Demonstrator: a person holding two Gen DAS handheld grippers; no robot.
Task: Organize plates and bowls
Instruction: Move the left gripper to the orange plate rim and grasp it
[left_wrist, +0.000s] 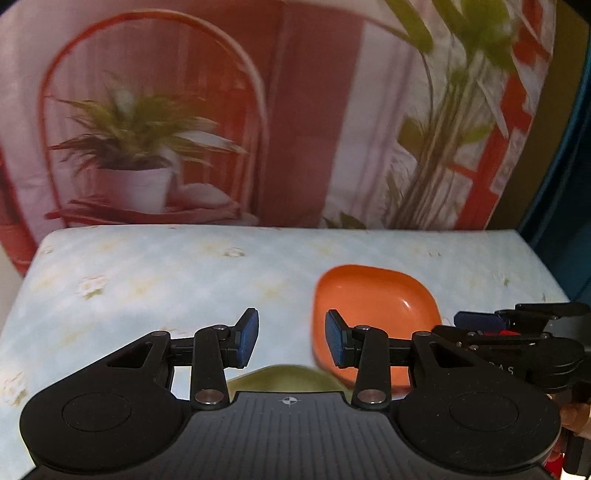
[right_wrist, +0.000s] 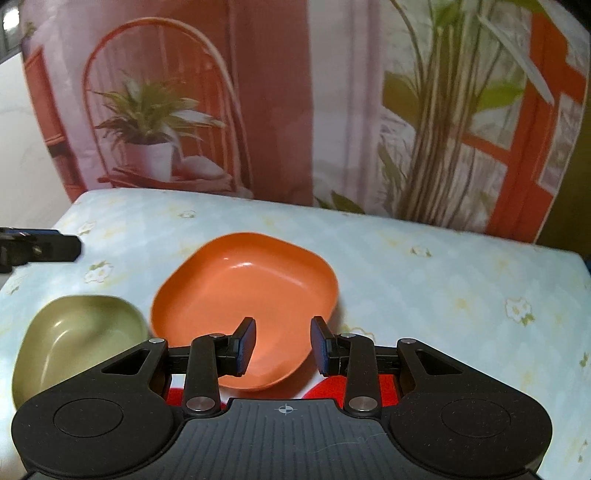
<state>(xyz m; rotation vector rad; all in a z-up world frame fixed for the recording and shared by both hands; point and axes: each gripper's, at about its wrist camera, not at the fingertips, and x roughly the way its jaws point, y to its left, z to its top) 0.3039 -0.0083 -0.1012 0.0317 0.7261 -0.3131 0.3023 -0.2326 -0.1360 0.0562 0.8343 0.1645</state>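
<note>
So far, from the left wrist view, little looks sorted: the orange bowl (left_wrist: 376, 295) sits alone on the counter (left_wrist: 147, 280), right side up and with nothing in it, and only the rim of the green bowl (left_wrist: 284, 378) peeps out just beneath the tool body. The left tool (left_wrist: 291, 338) hangs over bare cloth between the two, its blue pads parted with nothing between them. At the right edge the right tool (left_wrist: 480, 321) pokes in side-on, something red showing within it; I cannot tell from here how its jaws stand

From the right wrist view the two bowls are plainer: the orange bowl (right_wrist: 251, 295) and the green bowl (right_wrist: 81, 332) lie just beside each other, rims nearly touching, not nested, both empty. The right tool (right_wrist: 283, 341) hovers above the near edge of the orange one, pads apart and pinching nothing. A red and white thing (right_wrist: 332, 386) shows under the tool; too hidden to say what it is. I'd judge the stacking has yet to be done, and no plates are in sight
</note>
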